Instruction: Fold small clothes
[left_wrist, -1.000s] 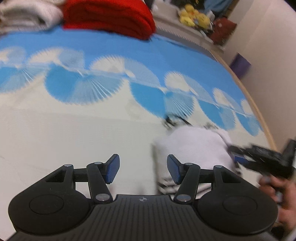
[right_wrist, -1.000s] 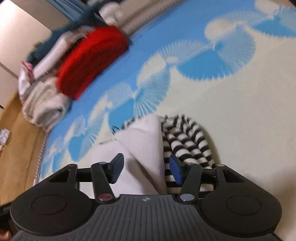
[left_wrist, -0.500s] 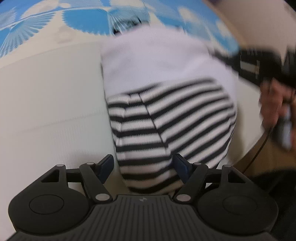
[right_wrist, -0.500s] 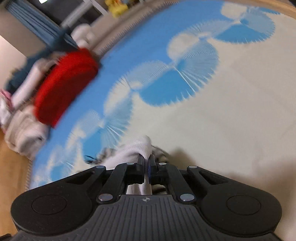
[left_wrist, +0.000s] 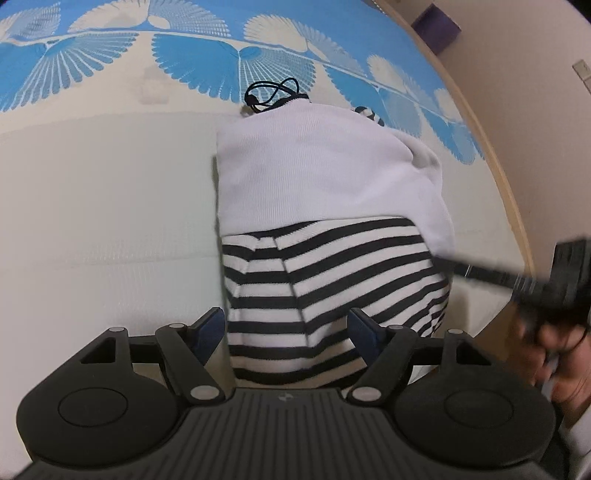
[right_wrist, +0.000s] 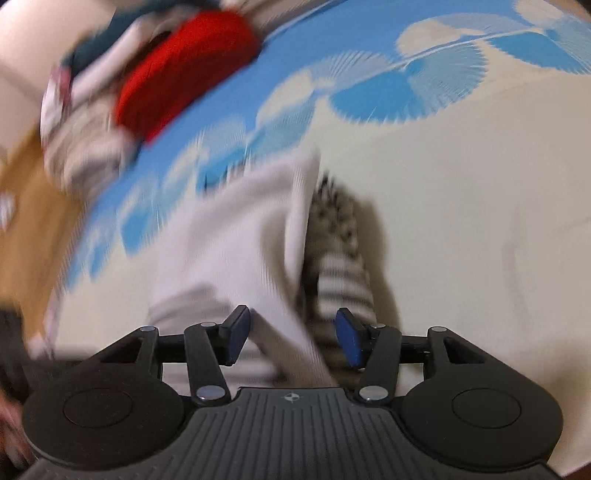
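Observation:
A small garment (left_wrist: 325, 192), white on top with a black-and-white striped lower part (left_wrist: 325, 280), lies on the cream and blue mat. A black drawstring (left_wrist: 271, 92) curls at its far end. My left gripper (left_wrist: 288, 330) is open, its jaws on either side of the striped near edge. In the right wrist view the same garment (right_wrist: 236, 236) is blurred; a white fold stands up beside the striped part (right_wrist: 340, 266). My right gripper (right_wrist: 291, 336) is open over that near edge, holding nothing. It also shows in the left wrist view (left_wrist: 517, 280) at the right.
The mat (left_wrist: 92, 203) has blue fan patterns (left_wrist: 199, 59) along its far side. A pile of folded clothes with a red item (right_wrist: 184, 70) sits at the far end. A wooden floor edge (left_wrist: 506, 184) and a wall run along the right.
My right gripper was shut on the white cloth half a second ago and has now opened and let it go. My left gripper stays open over the striped edge, slightly drawn back.

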